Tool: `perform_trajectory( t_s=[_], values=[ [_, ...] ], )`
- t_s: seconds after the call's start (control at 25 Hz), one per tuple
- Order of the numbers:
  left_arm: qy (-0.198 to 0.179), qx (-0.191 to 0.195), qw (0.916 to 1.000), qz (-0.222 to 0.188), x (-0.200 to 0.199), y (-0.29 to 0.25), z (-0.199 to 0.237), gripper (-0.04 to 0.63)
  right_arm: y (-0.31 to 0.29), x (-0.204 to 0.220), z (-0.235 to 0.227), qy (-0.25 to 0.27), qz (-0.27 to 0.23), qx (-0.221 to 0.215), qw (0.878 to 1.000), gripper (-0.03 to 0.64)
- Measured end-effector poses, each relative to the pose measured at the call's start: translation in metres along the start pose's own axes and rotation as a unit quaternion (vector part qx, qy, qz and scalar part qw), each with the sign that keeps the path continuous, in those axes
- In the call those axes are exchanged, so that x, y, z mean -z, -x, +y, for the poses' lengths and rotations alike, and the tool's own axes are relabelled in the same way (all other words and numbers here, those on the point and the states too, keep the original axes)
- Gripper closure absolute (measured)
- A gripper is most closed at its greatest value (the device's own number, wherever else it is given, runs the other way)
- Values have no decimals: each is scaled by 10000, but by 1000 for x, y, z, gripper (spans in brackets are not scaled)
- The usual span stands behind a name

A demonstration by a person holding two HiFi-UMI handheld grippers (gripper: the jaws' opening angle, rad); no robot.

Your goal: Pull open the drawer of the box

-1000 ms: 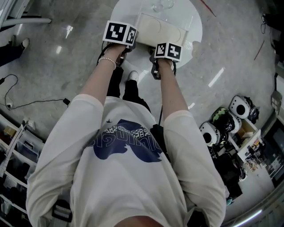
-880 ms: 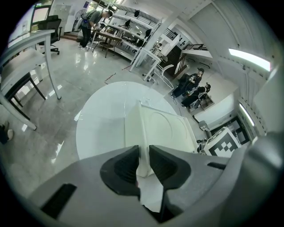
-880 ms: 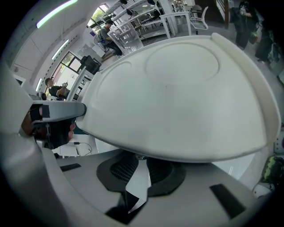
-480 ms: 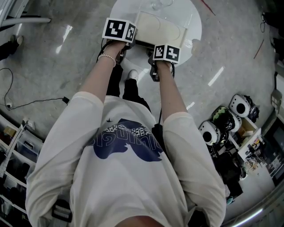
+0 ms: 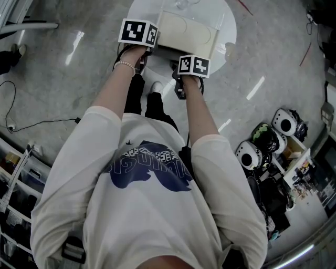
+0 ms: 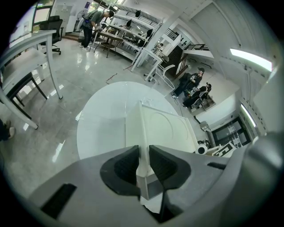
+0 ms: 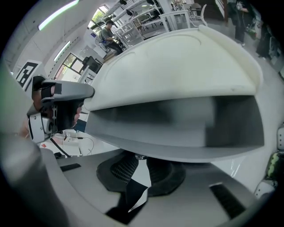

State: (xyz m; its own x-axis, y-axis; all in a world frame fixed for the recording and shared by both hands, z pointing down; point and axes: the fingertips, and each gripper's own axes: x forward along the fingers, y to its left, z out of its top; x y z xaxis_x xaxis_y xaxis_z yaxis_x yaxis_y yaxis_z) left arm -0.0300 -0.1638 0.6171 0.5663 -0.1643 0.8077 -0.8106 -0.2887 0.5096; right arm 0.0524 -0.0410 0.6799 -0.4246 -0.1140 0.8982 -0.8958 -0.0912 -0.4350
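Note:
A cream box (image 5: 186, 32) stands on a round white table (image 5: 226, 21). In the left gripper view my left gripper (image 6: 143, 165) is shut on the box's near upright corner edge (image 6: 143, 146), both dark pads pressed on it. Its marker cube (image 5: 137, 32) sits at the box's left end. In the right gripper view my right gripper (image 7: 139, 167) is shut on a small metal knob (image 7: 140, 157) under the drawer front (image 7: 186, 148), which juts out below the box top (image 7: 177, 66). The right marker cube (image 5: 193, 65) hides that grip in the head view.
The table's near edge lies just in front of the person's legs and shoe (image 5: 156, 88). Round helmet-like items (image 5: 262, 142) crowd the floor at right. Shelving (image 5: 16, 178) and a cable (image 5: 31, 123) are at left. A clear glass thing (image 5: 186, 4) stands behind the box.
My right gripper has drawn back from the box toward the person, still closed on the knob. The left gripper has kept its grip on the box's corner.

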Motion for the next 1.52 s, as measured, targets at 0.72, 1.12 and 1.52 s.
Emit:
perform_trajectory(
  t_s=[0.72,1.12,1.52],
  values=[
    [17,-20,10000,23,0,-3,0,515,0,34,2,10,101,-92,9999,566],
    [27,-34,10000,21,-1,-3,1,515,-1,50,3,3,149,-127,9998,566],
    [50,-30,10000,10,0,-2,1,515,-2,74,3,-55,235,-140,9996,566]
  ],
)
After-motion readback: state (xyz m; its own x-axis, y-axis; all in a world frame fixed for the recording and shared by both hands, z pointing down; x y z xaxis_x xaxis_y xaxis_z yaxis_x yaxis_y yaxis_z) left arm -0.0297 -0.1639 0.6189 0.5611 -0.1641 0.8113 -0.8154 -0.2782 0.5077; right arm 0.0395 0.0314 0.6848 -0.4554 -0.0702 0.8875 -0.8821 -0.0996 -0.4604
